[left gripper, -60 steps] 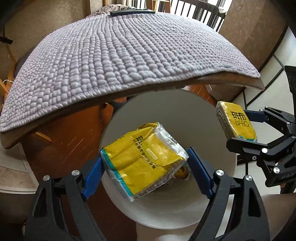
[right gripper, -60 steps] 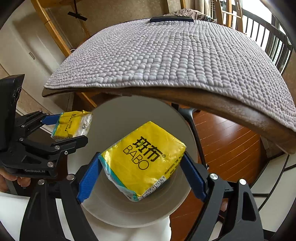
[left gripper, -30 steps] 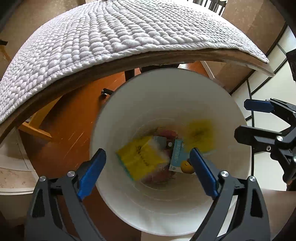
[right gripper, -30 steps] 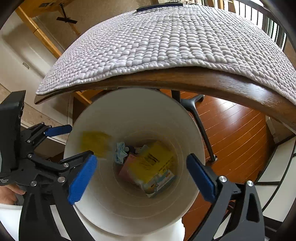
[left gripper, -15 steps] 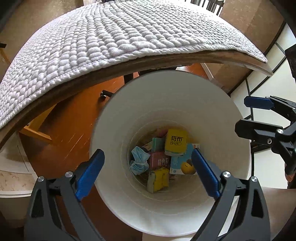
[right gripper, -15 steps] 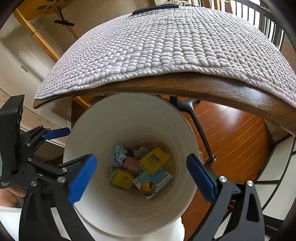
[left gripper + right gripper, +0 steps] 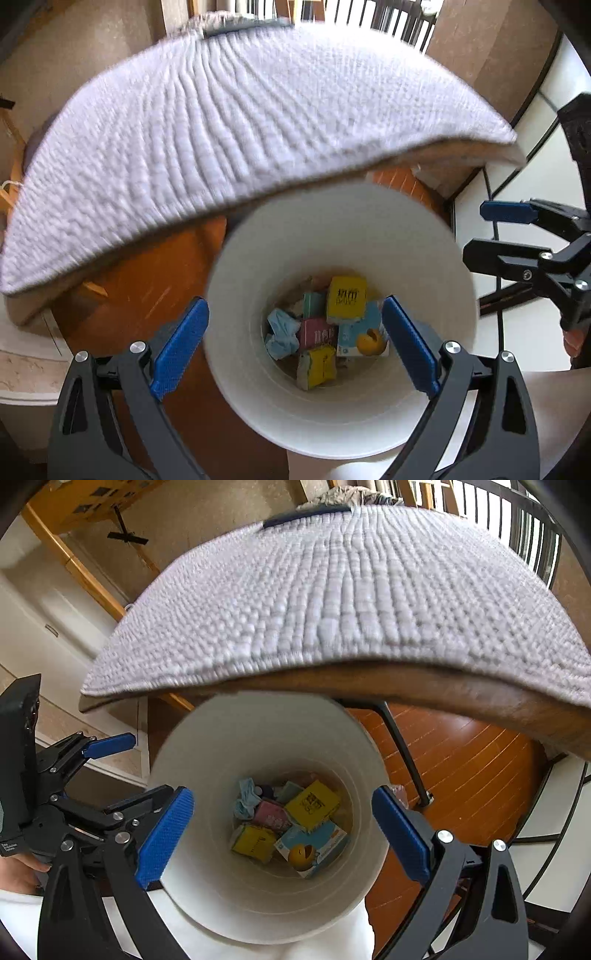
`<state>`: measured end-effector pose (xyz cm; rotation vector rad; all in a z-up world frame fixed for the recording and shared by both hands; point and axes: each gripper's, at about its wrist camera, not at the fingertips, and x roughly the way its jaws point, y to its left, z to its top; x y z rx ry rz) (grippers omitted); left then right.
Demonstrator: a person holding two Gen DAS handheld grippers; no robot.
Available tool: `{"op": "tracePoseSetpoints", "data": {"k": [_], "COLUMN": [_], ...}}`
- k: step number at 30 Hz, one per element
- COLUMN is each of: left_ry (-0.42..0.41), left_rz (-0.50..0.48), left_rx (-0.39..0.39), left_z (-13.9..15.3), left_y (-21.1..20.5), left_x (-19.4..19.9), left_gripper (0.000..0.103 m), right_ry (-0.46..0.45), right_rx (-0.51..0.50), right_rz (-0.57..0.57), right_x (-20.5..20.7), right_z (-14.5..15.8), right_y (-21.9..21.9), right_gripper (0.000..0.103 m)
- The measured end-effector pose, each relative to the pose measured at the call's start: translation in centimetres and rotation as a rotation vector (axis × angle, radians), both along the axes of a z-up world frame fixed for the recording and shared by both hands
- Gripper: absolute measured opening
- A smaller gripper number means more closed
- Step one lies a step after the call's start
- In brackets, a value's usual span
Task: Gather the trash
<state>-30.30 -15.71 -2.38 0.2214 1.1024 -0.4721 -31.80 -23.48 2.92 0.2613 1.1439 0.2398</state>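
A white bin point(image 7: 436, 266) point(image 7: 207, 878) stands below both grippers, just in front of the table edge. At its bottom lie two yellow tissue packs point(image 7: 347, 297) point(image 7: 320, 366) point(image 7: 312, 805) point(image 7: 255, 842), a pink pack point(image 7: 318, 334) point(image 7: 271, 815), a crumpled blue mask point(image 7: 282, 332) point(image 7: 245, 799) and a blue carton with a yellow ball point(image 7: 364, 334) point(image 7: 312, 845). My left gripper point(image 7: 295, 345) point(image 7: 110, 771) hangs open over the bin's left side, empty. My right gripper point(image 7: 282, 836) point(image 7: 491, 232) is open above the bin, empty too.
A table covered with a grey quilted cloth point(image 7: 240, 125) point(image 7: 351, 602) overhangs the bin's far side. A black table leg point(image 7: 402, 753) stands on the orange wooden floor point(image 7: 461, 760) to the right. White fabric point(image 7: 92, 923) lies under the bin near me.
Both grippers opened and dropped their yellow tissue packs into the bin, where they now lie. Since then both cameras have tilted up and back slightly; the left view is motion-blurred.
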Motion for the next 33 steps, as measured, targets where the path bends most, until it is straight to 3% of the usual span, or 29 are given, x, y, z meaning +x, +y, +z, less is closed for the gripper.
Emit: {"op": "tracePoseSetpoints", "data": {"k": [6, 11, 19, 24, 33], "left_ry": [-0.137, -0.212, -0.223, -0.227, -0.222], "left_rz": [0.075, 0.163, 0.311, 0.399, 0.485], "left_rx": [-0.062, -0.061, -0.083, -0.063, -0.002], "left_z": [5.3, 6.9, 6.6, 5.5, 3.6], "left_y": [1.6, 3.0, 6.2, 8.1, 10.6], "left_x": [2.3, 6.1, 14.5, 19.6, 25.3], "left_gripper": [0.102, 0.102, 0.102, 0.102, 0.102], "right_ry": [-0.115, -0.185, -0.255, -0.258, -0.240], "right_rx": [-0.016, -0.092, -0.258, -0.304, -0.354], "right_rz": [-0.048, -0.126, -0.196, -0.233, -0.301], "right_x": [1.2, 4.2, 10.6, 15.0, 22.1], "right_z": [4.4, 6.0, 5.8, 5.2, 3.6], "right_y": [-1.5, -4.1, -8.7, -12.0, -17.0], "right_gripper": [0.099, 0.099, 0.099, 0.099, 0.099]}}
